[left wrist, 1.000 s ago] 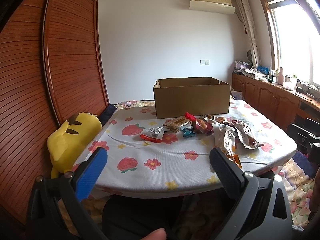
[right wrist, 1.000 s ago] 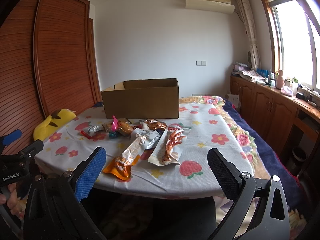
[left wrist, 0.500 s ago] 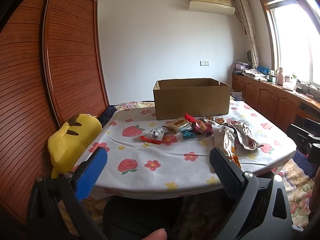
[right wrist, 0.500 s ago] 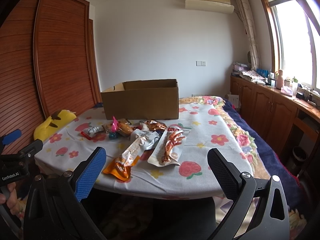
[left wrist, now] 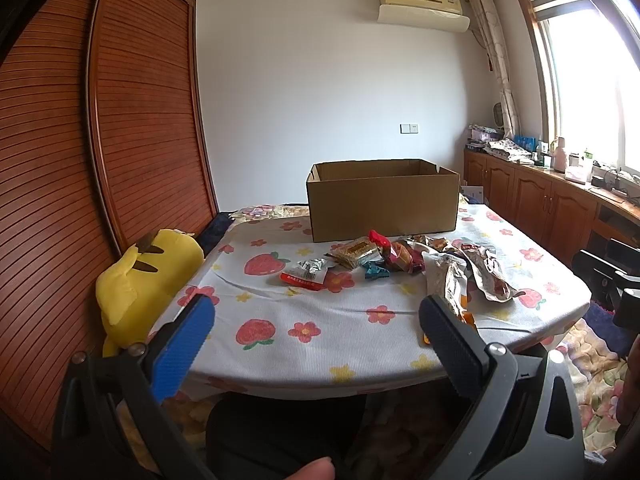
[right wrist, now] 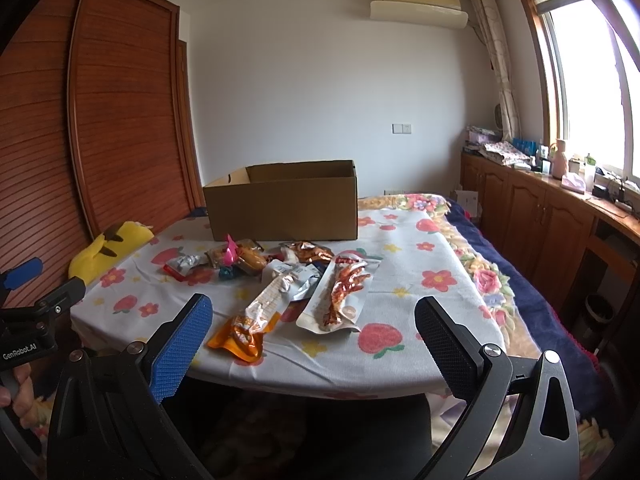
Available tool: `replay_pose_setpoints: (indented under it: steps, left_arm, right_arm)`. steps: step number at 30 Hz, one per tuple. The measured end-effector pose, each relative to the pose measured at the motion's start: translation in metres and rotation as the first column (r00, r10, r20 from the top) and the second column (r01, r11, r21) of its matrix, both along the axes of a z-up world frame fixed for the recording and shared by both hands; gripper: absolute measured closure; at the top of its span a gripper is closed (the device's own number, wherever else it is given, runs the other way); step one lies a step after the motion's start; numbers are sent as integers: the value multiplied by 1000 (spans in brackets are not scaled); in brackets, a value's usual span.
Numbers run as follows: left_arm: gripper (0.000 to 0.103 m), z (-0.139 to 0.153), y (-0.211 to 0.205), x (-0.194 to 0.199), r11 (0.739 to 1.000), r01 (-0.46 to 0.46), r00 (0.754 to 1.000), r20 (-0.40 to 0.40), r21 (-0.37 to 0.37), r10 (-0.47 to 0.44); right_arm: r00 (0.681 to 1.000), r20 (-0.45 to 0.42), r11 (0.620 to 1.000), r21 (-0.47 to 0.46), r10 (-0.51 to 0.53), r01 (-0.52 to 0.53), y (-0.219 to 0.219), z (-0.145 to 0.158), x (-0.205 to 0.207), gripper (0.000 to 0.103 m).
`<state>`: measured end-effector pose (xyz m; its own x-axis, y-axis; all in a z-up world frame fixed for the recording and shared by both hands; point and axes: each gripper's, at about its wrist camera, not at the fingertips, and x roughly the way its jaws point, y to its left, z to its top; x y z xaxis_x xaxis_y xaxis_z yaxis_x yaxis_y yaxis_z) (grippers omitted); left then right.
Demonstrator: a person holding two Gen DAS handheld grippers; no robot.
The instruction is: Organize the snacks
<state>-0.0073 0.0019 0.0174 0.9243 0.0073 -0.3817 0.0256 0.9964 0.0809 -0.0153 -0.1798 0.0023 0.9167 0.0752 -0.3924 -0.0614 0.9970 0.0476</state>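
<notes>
Nothing much has shifted over the last second: both grippers hang at the near edge of the table much as before, and the snacks lie where they were.

From the left wrist camera, the left gripper (left wrist: 316, 328) stands wide, its blue pad (left wrist: 182, 346) and black pad (left wrist: 450, 346) well apart with nothing between them. Beyond it the flowered tablecloth (left wrist: 280, 312) carries the snack pile (left wrist: 396, 258): a red-and-silver packet (left wrist: 306, 274), a small teal one (left wrist: 376, 271) and long foil bags (left wrist: 476, 276). Behind the pile sits the open cardboard box (left wrist: 382, 206). A yellow plush toy (left wrist: 148, 280) leans beside the table's left edge.

From the right wrist camera, the right gripper (right wrist: 314, 328) is likewise wide and empty. Just ahead lie an orange-ended foil bag (right wrist: 256, 314) and a clear pouch of reddish snacks (right wrist: 340, 296), side by side and overlapping. Smaller packets (right wrist: 232, 258) are near the box (right wrist: 288, 208). At far left the other gripper (right wrist: 32, 300) shows, held by a hand (right wrist: 16, 388)
</notes>
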Motion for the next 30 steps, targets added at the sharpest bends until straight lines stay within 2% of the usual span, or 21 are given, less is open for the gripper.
replay_pose_setpoints:
  steps: [17, 24, 30]
  left_arm:
    - [0, -2, -2, -1, 1000, 7, 1000, -5, -2, -7]
    - [0, -11, -8, 4, 1000, 31, 999, -35, 2, -31]
    - [0, -20, -16, 20, 998, 68, 994, -80, -9, -69]
  right_arm:
    - [1000, 2, 1000, 1, 0, 0, 0, -2, 0, 0]
    - [1000, -15, 1000, 5, -4, 4, -6, 4, 3, 0]
    - [999, -46, 1000, 10, 5, -5, -7, -14, 7, 0]
